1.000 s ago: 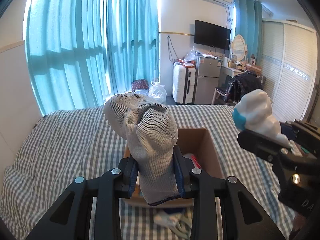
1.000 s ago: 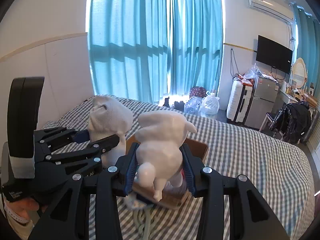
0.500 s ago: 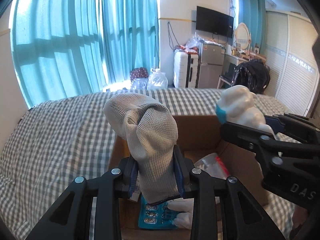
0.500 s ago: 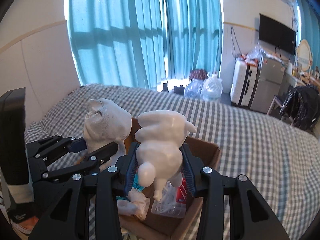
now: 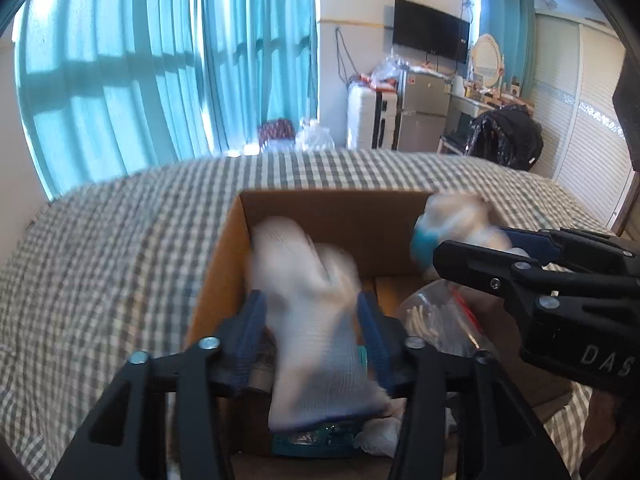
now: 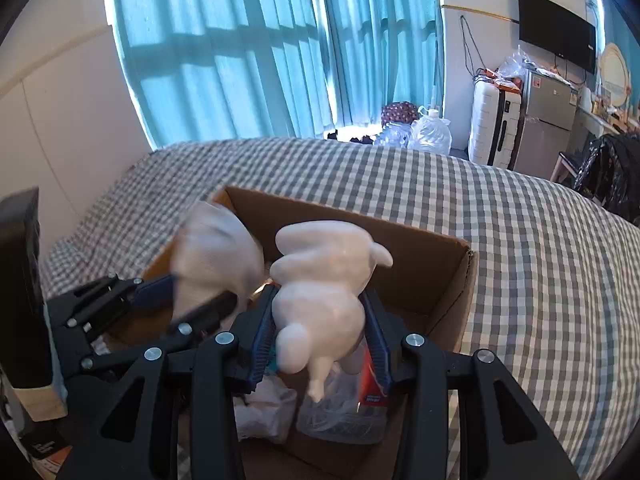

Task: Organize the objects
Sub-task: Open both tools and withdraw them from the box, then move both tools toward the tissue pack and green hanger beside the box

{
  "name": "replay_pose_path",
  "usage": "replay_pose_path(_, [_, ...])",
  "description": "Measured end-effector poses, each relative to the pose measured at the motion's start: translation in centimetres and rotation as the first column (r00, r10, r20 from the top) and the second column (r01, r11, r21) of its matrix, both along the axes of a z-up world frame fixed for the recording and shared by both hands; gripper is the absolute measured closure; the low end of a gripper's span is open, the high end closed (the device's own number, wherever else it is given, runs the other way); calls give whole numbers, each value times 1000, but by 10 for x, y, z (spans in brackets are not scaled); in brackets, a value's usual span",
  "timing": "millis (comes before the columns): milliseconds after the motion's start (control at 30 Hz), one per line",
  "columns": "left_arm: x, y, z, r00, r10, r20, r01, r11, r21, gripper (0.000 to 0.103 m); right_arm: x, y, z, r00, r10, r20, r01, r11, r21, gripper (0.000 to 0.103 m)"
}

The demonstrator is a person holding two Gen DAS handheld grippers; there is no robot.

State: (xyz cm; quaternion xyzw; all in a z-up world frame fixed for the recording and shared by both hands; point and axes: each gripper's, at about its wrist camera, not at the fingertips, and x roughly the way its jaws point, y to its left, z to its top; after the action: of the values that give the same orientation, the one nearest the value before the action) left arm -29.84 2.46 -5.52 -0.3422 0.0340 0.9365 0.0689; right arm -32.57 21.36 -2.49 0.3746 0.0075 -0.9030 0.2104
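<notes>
Two black hand-held grippers hung over an open cardboard box [image 6: 424, 264] that sat on a bed with a grey-and-white checked cover [image 6: 540, 248].

The left gripper [image 5: 312, 332] had a white knitted glove [image 5: 316, 320] between its blue pads, but its jaws were opening – the pads stood clear of the glove on both sides, and the glove was blurred, standing upright over the box's left half.

The right gripper [image 6: 320, 332] held a pale rubber glove [image 6: 320, 288] with a teal cuff; its jaws were opening slightly, yet the pads still touched the glove's sides. The glove stood upright above the middle of the box.

Inside the box lay a clear plastic bag with a red strip [image 6: 352, 408], some white crumpled material [image 6: 264, 404] and a teal packet [image 5: 312, 440] near the front wall.

Beyond the bed – teal curtains [image 6: 260, 48] over a bright window, a wall-mounted television [image 5: 430, 40], a white suitcase [image 6: 490, 124] and a small silver fridge [image 6: 548, 120].
</notes>
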Motion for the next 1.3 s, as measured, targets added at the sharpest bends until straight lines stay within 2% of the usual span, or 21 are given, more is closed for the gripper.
replay_pose_path(33, [6, 0, 6, 1000, 4, -20, -4, 1000, -9, 30, 3, 2, 4, 1000, -5, -6, 5, 1000, -9, 50])
replay_pose_path(67, [9, 0, 11, 999, 6, -33, -6, 1000, -13, 21, 5, 4, 7, 1000, -12, -13, 12, 1000, -15, 43])
replay_pose_path(200, [27, -4, 38, 997, 20, -68, -21, 1000, -9, 15, 23, 13, 34, 998, -44, -49, 42, 998, -42, 40])
replay_pose_path(267, [39, -7, 54, 995, 36, -89, -37, 999, -1, 8, 36, 17, 52, 996, -55, -69, 51, 997, -54, 36])
replay_pose_path(467, [83, -11, 104, 985, 54, -165, -51, 999, 19, 0, 87, 26, 109, 982, -91, -164, 85, 996, -41, 15])
replay_pose_path(633, [122, -15, 135, 978, 74, -197, -79, 997, -18, 0, 136, 27, 149, 973, -95, -210, 95, 995, -11, 7])
replay_pose_path(767, [158, -24, 151, 971, 61, -232, -69, 997, -25, 0, 182, 29, 165, 961, -107, -253, 115, 993, 17, 0])
replay_pose_path(900, [183, -33, 151, 971, 68, -229, -78, 996, -37, 0, 220, 34, 167, 953, -126, -275, 135, 991, 15, 0])
replay_pose_path(1000, [196, -41, 140, 975, 83, -209, -89, 996, -20, 0, 239, 33, 159, 951, -140, -275, 149, 989, 11, 0])
replay_pose_path(1133, [206, -49, 117, 979, 94, -183, -98, 995, -14, 0, 254, 28, 134, 949, -149, -279, 168, 985, 45, 0])
replay_pose_path(1300, [209, -60, 74, 983, 135, -121, -139, 990, -24, 0, 254, 17, 92, 963, -130, -234, 145, 988, 49, 0])
